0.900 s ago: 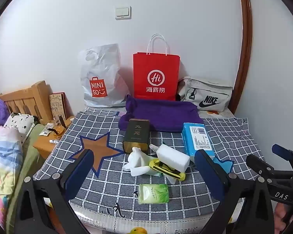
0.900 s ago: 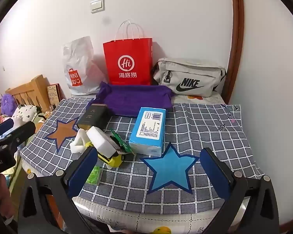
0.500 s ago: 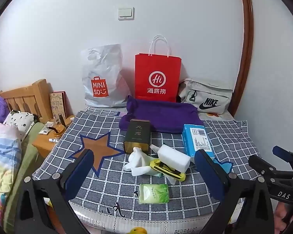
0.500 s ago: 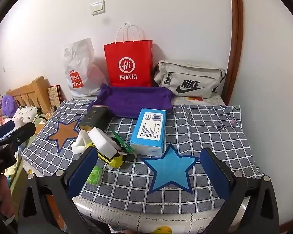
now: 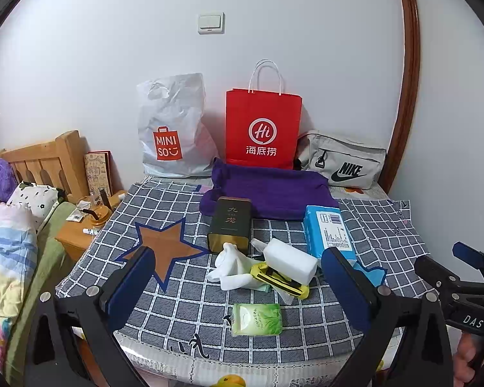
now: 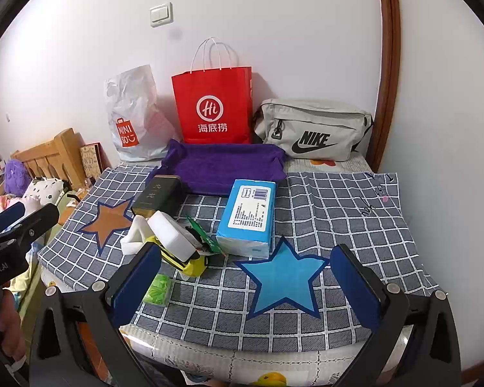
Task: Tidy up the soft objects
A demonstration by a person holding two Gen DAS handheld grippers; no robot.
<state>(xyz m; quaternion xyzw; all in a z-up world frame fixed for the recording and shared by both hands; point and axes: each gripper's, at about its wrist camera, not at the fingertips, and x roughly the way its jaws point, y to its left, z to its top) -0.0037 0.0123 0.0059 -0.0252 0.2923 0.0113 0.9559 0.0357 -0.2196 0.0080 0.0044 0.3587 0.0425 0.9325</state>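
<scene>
A checked cloth point(image 5: 177, 300) covers the table. On it lie a purple towel point(image 5: 271, 193) at the back, a blue tissue pack point(image 5: 327, 230), a white sponge block point(image 5: 290, 259), a crumpled white cloth point(image 5: 230, 266), a green wet-wipe pack point(image 5: 257, 318), a yellow tool point(image 5: 279, 282) and a dark tin point(image 5: 230, 225). My left gripper point(image 5: 238, 285) hovers open above the near edge, nothing between its fingers. My right gripper point(image 6: 245, 279) is open too, over the blue star point(image 6: 284, 279), beside the tissue pack point(image 6: 248, 216).
A white Miniso bag point(image 5: 172, 129), a red paper bag point(image 5: 263, 129) and a grey Nike bag point(image 5: 342, 161) stand against the back wall. A wooden bed frame point(image 5: 48, 161) with bedding and a nightstand point(image 5: 87, 225) are to the left.
Both cameras tilted slightly down and drew back a little; the wall objects sit lower in view. Both grippers stay open and nothing on the table has moved.
</scene>
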